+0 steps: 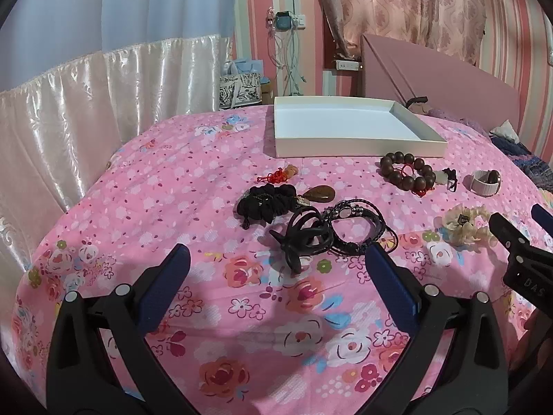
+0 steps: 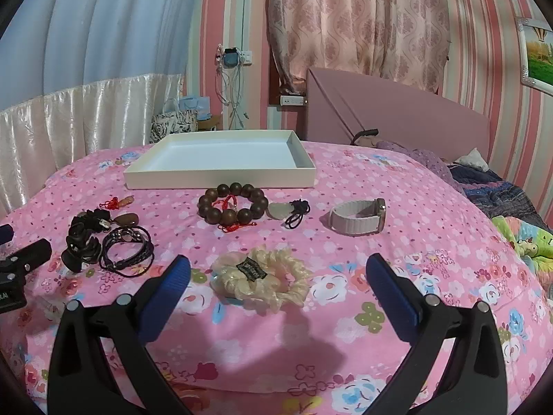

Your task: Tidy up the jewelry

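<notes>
Flatly, cream scrunchie (image 2: pixel 260 275) lies lengthwise across spread right gripper (image 2: pixel 276 269).

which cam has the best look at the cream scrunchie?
Right wrist: the cream scrunchie lies whole and central just ahead of the open right gripper, black label readable as a patch. Left wrist shows it small, at the right edge, partly behind the other gripper.

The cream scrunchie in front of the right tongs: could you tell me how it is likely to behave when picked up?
The cream scrunchie looks like gathered, ruffled fabric, so it will probably squash and flop rather than hold its ring shape. Its glossy sheen suggests it may be a little slippery. It lies flat on the bedspread, so rolling seems unlikely.
</notes>
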`<state>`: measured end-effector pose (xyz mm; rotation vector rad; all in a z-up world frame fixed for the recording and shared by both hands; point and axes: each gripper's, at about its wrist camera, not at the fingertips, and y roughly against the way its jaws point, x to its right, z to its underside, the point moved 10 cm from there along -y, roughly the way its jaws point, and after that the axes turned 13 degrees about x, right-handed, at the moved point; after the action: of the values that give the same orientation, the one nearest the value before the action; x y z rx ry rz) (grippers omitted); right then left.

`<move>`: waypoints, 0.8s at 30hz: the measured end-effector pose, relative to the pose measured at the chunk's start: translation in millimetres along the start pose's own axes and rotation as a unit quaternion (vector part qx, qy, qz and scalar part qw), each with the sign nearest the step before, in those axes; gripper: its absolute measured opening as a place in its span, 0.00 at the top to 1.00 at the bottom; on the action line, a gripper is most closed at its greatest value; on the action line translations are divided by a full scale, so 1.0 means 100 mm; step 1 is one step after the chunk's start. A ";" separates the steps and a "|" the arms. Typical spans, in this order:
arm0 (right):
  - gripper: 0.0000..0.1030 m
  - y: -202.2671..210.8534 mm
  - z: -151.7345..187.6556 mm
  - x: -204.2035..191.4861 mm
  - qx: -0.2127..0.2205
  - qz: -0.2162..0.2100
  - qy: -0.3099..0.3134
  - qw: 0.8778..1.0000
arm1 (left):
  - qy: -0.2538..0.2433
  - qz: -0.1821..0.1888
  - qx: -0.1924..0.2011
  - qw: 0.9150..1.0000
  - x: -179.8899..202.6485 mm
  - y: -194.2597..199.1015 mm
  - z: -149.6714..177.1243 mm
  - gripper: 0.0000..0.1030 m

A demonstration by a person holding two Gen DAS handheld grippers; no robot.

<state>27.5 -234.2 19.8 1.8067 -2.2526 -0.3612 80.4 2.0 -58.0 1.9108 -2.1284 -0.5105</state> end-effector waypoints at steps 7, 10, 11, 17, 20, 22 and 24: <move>0.02 -0.01 0.00 0.01 0.002 0.004 -0.001 1.000 | 0.004 0.001 -0.003 1.000 -0.01 -0.01 0.01 0.03; 0.02 -0.01 0.01 0.03 0.002 0.007 -0.001 1.000 | 0.003 0.001 -0.002 1.000 -0.01 -0.01 0.02 0.03; 0.02 -0.01 0.01 0.03 0.001 0.007 -0.001 1.000 | 0.003 0.001 -0.003 1.000 -0.01 0.00 0.02 0.03; 0.02 -0.02 0.01 0.03 0.002 0.009 0.001 1.000 | 0.004 0.001 -0.003 1.000 0.00 0.00 0.02 0.03; 0.02 -0.01 0.00 0.03 0.004 0.009 0.003 1.000 | 0.003 0.001 -0.004 1.000 0.00 -0.01 0.02 0.03; 0.02 0.00 0.00 0.03 0.006 0.010 0.004 1.000 | 0.002 0.002 -0.007 1.000 0.01 -0.01 0.04 0.03; 0.02 0.00 0.00 0.03 0.006 0.010 0.004 1.000 | 0.002 0.002 -0.009 1.000 0.03 -0.02 0.05 0.03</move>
<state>26.8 -237.1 20.3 1.7882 -2.2707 -0.3363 79.3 -0.5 -63.8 1.8969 -2.1181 -0.5232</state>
